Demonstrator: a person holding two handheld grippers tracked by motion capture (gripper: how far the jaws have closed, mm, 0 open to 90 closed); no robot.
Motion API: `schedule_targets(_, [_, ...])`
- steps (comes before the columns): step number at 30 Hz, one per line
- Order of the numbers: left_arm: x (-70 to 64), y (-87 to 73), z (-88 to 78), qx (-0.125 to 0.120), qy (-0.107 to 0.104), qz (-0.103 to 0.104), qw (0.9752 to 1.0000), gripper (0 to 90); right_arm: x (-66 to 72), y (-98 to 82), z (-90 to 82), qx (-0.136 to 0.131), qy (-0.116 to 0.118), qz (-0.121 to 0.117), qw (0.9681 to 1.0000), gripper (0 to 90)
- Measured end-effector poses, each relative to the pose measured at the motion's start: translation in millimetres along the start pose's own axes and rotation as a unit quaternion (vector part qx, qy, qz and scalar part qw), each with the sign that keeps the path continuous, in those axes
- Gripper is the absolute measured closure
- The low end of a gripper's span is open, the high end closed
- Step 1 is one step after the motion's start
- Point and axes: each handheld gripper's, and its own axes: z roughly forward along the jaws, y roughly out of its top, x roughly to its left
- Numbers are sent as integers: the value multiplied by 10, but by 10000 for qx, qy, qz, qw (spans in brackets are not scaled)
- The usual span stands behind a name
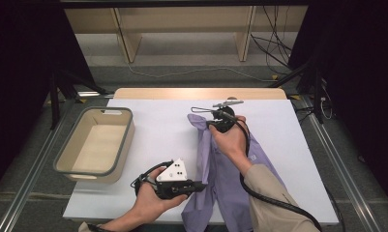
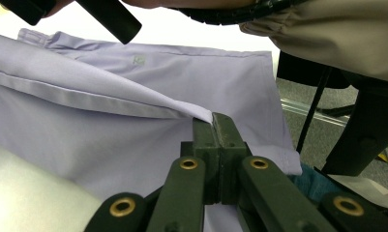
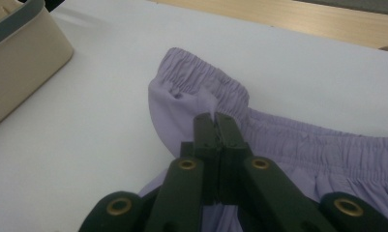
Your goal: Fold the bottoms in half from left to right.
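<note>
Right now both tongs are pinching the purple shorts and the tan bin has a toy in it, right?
Not quite. The tan bin has nothing in it, as the high view shows. The rest holds: the left tongs and right tongs are both pinching the purple shorts.

- The left gripper (image 1: 199,184), held in the left hand (image 1: 150,199) at the lower centre of the high view, lies level, jaws pressed together and pointing right.
- The right gripper (image 1: 208,122), in the right hand (image 1: 231,141) at centre frame, points toward upper left, jaws clamped.
- A beige-sleeved right forearm (image 1: 271,198) rises from the lower right.
</note>
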Motion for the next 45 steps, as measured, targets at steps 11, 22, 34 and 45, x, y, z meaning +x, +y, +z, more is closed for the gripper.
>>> schedule_targets(11, [-11,99,106,-35,-55,76,9999,893,-140,-20,-94,-52,-96,116,9999,898])
schedule_targets(22, [-28,174,231,-50,-129,114,9998,893,-247,-48,-151,-66,-182,195,9996,898])
schedule_targets(34, [-42,234,341,-62,-185,152,9997,894,-353,-105,-181,-26,-248,298,9992,898])
schedule_targets(45, [-43,272,477,-4,-264,144,9995,894,-446,-156,-202,38,-325,373,9988,898])
